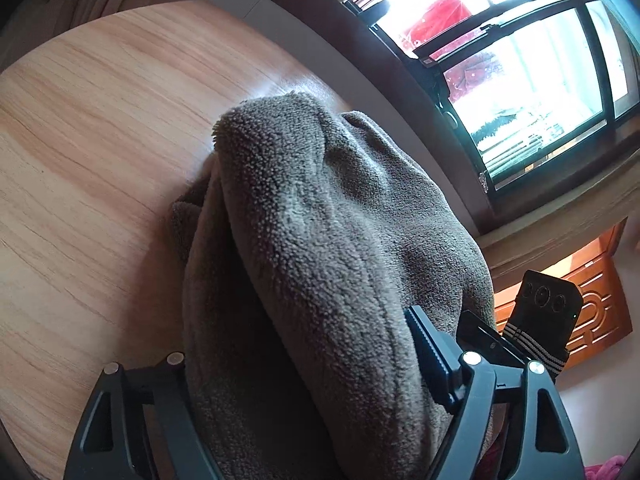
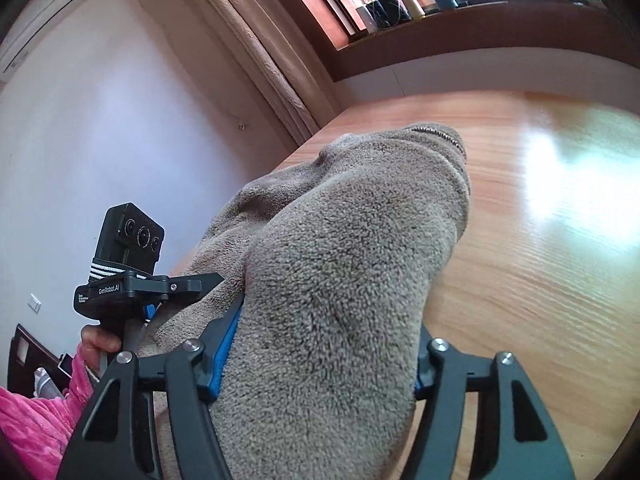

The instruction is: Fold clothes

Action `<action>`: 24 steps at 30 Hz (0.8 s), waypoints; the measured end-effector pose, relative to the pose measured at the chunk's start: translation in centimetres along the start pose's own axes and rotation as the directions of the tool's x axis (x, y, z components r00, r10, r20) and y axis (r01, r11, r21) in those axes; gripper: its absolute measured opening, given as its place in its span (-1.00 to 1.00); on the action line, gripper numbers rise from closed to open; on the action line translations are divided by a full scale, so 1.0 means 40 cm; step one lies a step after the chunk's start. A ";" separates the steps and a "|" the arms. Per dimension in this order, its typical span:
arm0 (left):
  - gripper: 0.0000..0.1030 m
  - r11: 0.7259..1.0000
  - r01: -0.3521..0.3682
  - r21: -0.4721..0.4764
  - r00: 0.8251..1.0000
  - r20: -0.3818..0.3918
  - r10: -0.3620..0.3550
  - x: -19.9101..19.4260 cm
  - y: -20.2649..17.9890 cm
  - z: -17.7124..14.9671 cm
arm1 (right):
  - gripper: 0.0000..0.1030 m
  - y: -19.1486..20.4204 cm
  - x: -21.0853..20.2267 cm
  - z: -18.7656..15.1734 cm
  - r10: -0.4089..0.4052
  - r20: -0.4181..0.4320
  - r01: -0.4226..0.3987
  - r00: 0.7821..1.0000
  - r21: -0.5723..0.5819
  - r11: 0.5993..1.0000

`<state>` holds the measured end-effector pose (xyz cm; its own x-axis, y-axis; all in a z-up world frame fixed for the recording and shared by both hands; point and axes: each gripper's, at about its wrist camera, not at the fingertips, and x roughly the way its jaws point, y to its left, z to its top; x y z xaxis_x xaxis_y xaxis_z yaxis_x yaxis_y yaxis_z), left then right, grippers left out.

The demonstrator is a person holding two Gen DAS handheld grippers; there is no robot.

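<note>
Garment: while both claws have it bunched between their fingers, the grey-brown fleece garment [image 1: 320, 240] rises from the worktop [image 1: 88, 152] as a thick hump, filling the left wrist view from 6 o'clock up to the centre; part of it still lies on the wood at about 9 o'clock of the hump.
Zipper: a metal zipper [image 2: 436, 133] runs along the fleece's top edge in the right wrist view, at about 1 o'clock.
Left claw: the left claw [image 1: 296, 364] has fleece packed between its fingers; the right-hand finger [image 1: 432, 356] lies against the cloth, the other is hidden beneath the fold, so a real pinch cannot be told.
Right claw: the right claw [image 2: 316, 364] straddles a fat roll of fleece, its blue-padded fingers [image 2: 224, 354] pressing on both flanks, gripping the garment.
Other device: in the right wrist view the left claw's black camera block sits at 9 o'clock, with a hand [image 2: 98, 342] on its handle and a pink sleeve [image 2: 36, 420] at 8 o'clock.
Worktop: light wood grain, bare at 9 to 11 o'clock in the left view, glare at 3 o'clock in the right.
Surroundings: a window [image 1: 520, 80] at 2 o'clock in the left view; thread spools [image 2: 404, 4] on a sill at 1 o'clock in the right.
</note>
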<state>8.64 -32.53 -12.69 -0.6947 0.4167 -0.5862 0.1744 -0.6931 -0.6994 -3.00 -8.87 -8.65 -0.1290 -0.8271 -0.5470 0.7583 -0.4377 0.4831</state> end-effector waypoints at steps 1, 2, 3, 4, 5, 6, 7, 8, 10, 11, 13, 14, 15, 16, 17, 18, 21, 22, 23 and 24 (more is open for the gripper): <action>0.60 1.000 -0.004 0.004 1.000 0.013 0.004 -0.011 0.002 0.005 | 0.32 0.011 0.005 0.009 -0.001 0.005 0.001 1.000 -0.016 1.000; 0.60 1.000 -0.010 0.007 1.000 0.025 0.009 -0.023 0.004 0.010 | 0.32 0.023 0.013 0.018 -0.002 0.007 0.002 1.000 -0.032 0.999; 0.60 1.000 -0.022 0.008 0.999 0.036 0.022 -0.032 0.009 0.016 | 0.32 0.035 0.023 0.027 -0.003 0.008 0.003 1.000 -0.048 0.999; 0.60 0.999 -0.037 0.008 0.998 0.046 0.036 -0.040 0.014 0.021 | 0.32 0.046 0.035 0.036 -0.003 0.008 0.004 1.000 -0.063 0.998; 0.60 0.999 -0.051 0.008 0.997 0.056 0.051 -0.049 0.020 0.027 | 0.32 0.056 0.049 0.045 -0.004 0.007 0.004 1.000 -0.078 0.997; 0.60 0.998 -0.064 0.007 0.996 0.067 0.064 -0.058 0.029 0.032 | 0.32 0.064 0.063 0.052 -0.003 0.004 0.003 1.000 -0.087 0.996; 0.60 0.997 -0.073 0.000 0.994 0.077 0.072 -0.068 0.041 0.038 | 0.32 0.070 0.079 0.057 -0.002 0.000 0.002 1.000 -0.093 0.996; 0.60 0.997 -0.080 -0.008 0.993 0.086 0.080 -0.077 0.053 0.044 | 0.32 0.076 0.094 0.062 -0.001 -0.004 0.001 1.000 -0.098 0.995; 0.60 0.995 -0.098 -0.022 0.989 0.105 0.100 -0.096 0.081 0.055 | 0.32 0.089 0.125 0.072 0.001 -0.012 -0.002 1.000 -0.109 0.994; 0.60 0.993 -0.113 -0.025 0.987 0.114 0.116 -0.104 0.095 0.059 | 0.31 0.095 0.141 0.077 0.002 -0.016 -0.004 1.000 -0.114 0.993; 0.60 0.989 -0.145 -0.030 0.980 0.129 0.148 -0.120 0.122 0.069 | 0.31 0.107 0.156 0.083 -0.009 -0.018 0.007 1.000 -0.140 0.990; 0.60 0.986 -0.161 -0.033 0.977 0.137 0.164 -0.128 0.136 0.074 | 0.31 0.112 0.160 0.083 -0.017 -0.018 0.014 1.000 -0.154 0.988; 0.60 0.983 -0.178 -0.035 0.973 0.144 0.181 -0.131 0.145 0.078 | 0.31 0.119 0.172 0.086 -0.025 -0.019 0.022 1.000 -0.169 0.985; 0.60 0.980 -0.195 -0.036 0.969 0.151 0.198 -0.134 0.153 0.083 | 0.31 0.124 0.184 0.089 -0.034 -0.021 0.030 0.999 -0.182 0.983; 0.60 0.977 -0.211 -0.038 0.964 0.157 0.215 -0.136 0.161 0.088 | 0.31 0.122 0.192 0.089 -0.042 -0.025 0.037 0.999 -0.191 0.981; 0.60 0.973 -0.228 -0.040 0.959 0.164 0.232 -0.139 0.170 0.093 | 0.31 0.118 0.199 0.087 -0.051 -0.029 0.044 0.998 -0.198 0.979; 0.60 0.962 -0.268 -0.048 0.945 0.181 0.272 -0.143 0.193 0.105 | 0.33 0.112 0.233 0.090 -0.078 -0.040 0.067 0.996 -0.214 0.974; 0.60 0.961 -0.272 -0.052 0.943 0.184 0.277 -0.142 0.200 0.107 | 0.33 0.109 0.240 0.090 -0.085 -0.040 0.075 0.996 -0.217 0.973; 0.61 0.960 -0.275 -0.056 0.942 0.186 0.281 -0.140 0.206 0.109 | 0.35 0.106 0.244 0.089 -0.092 -0.040 0.081 0.995 -0.220 0.972; 0.61 0.959 -0.277 -0.058 0.941 0.187 0.283 -0.139 0.211 0.109 | 0.36 0.105 0.246 0.088 -0.100 -0.038 0.089 0.994 -0.225 0.970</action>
<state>10.94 -43.27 -13.55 -0.7346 0.0861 -0.6730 0.3999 -0.7464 -0.5320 -3.33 -20.07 -9.60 -0.1798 -0.7652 -0.6181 0.8680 -0.4191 0.2664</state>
